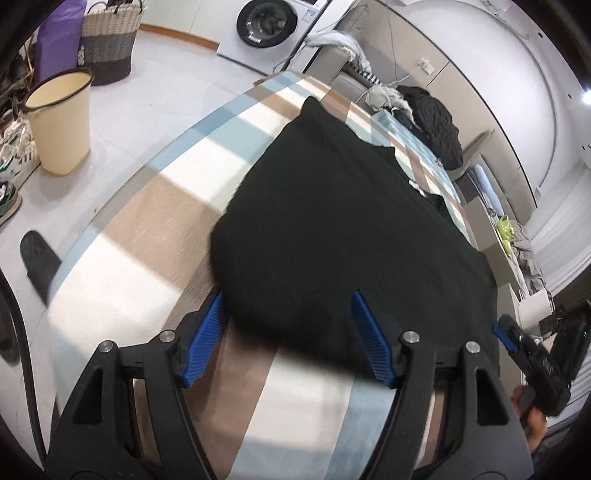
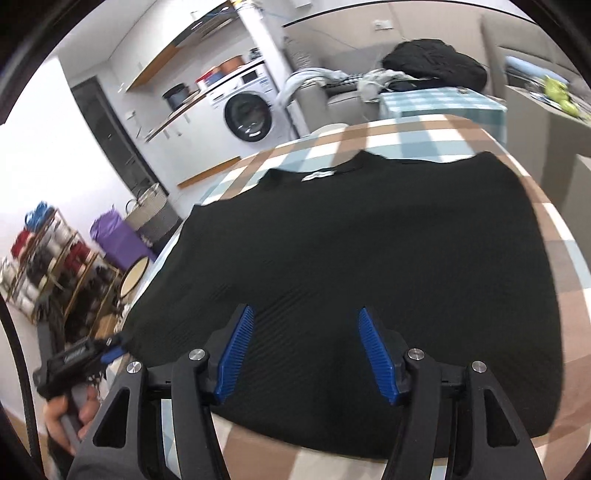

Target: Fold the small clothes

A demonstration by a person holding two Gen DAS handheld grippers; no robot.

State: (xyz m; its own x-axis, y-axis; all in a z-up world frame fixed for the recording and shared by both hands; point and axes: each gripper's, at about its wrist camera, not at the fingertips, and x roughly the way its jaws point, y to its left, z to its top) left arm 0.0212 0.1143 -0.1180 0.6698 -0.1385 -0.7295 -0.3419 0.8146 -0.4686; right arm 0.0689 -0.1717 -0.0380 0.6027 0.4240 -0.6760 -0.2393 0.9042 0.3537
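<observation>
A black knit garment (image 1: pixel 332 221) lies spread flat on a table with a brown, white and blue checked cloth (image 1: pixel 147 221). My left gripper (image 1: pixel 287 297) hovers open over the garment's near corner, and its blue pads (image 1: pixel 207 332) grip nothing. In the right wrist view the same garment (image 2: pixel 369 240) shows a white neck label (image 2: pixel 317 174) at its far edge. My right gripper (image 2: pixel 306 310) stands open above the near hem with nothing pinched. Each gripper appears in the other's view: the right gripper (image 1: pixel 517 339) at the garment's right side, the left gripper (image 2: pixel 99 350) at its left corner.
On the floor to the left stand a cream bucket (image 1: pixel 61 122), a woven basket (image 1: pixel 110 40) and a black slipper (image 1: pixel 38 258). A washing machine (image 1: pixel 266 26) is beyond the table. A black bag (image 1: pixel 436 122) and heaped clothes lie at the far end.
</observation>
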